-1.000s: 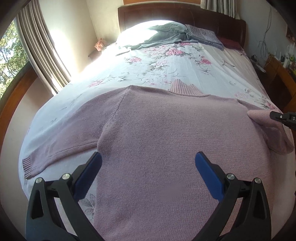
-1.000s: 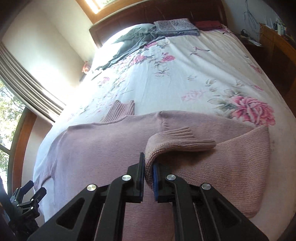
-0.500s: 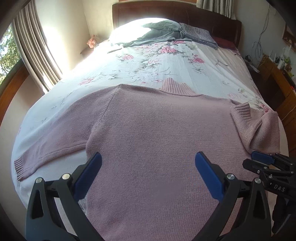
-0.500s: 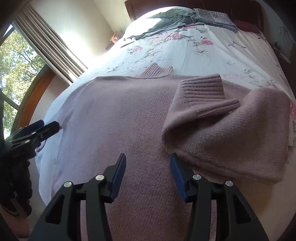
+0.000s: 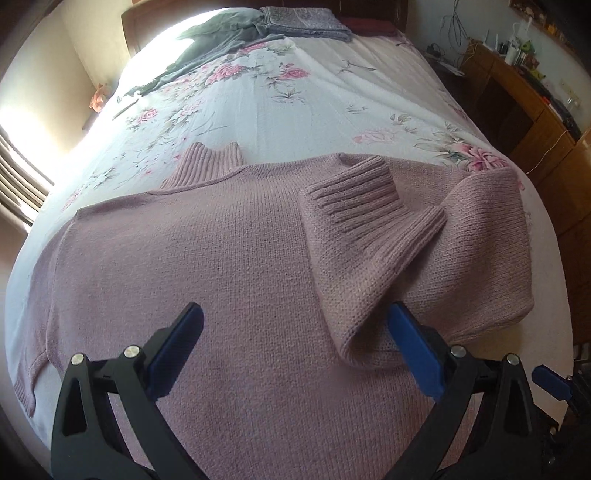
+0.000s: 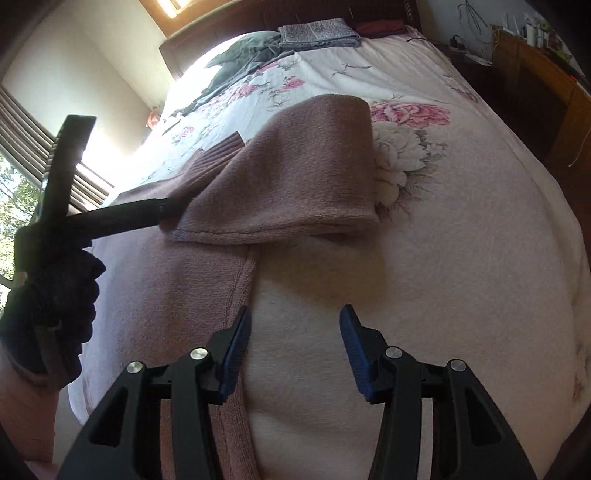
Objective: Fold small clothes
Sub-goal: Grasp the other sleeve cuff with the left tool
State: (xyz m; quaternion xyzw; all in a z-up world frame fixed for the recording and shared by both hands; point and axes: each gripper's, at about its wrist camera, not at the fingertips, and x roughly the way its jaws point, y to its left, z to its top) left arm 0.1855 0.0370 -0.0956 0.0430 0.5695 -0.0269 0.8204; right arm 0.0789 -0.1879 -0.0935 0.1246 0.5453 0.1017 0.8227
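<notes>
A: Biggest first, go.

B: Bed [image 5: 332,92], floral sheet, fills both views. Wooden headboard [image 6: 229,22] at the far end. Wooden desk [image 5: 517,96] along the right side of the bed, cluttered, cables on the wall above it.

A: The task item?

B: Pink knit sweater [image 5: 221,277], flat on the near half of the bed, ribbed collar [image 5: 210,162] pointing at the headboard. Its right-side sleeve [image 5: 424,266] is folded in across the body, ribbed cuff [image 5: 358,195] lying on the chest area. The other sleeve runs down the left edge of the bed, cuff near the bottom corner.

A: Other cloth?

B: Grey garment [image 5: 218,40] crumpled near the headboard, and a folded grey patterned cloth [image 5: 306,26] just beside it.

A: My tongs?

B: Left gripper [image 5: 291,350]: jaws spread wide, nothing between them, over the sweater body, the right blue pad [image 5: 413,350] close to the folded sleeve's loop. Can't tell if it touches. Right gripper [image 6: 293,350]: jaws parted, less wide than the left, empty, above the bare sheet just past the sweater's side edge; left pad [image 6: 234,354] sits over that edge.

A: Anything else?

B: Right view shows my gloved left hand [image 6: 51,302] on the left tool's handle. Small pink thing [image 5: 98,99] by the wall, too blurred to name.
</notes>
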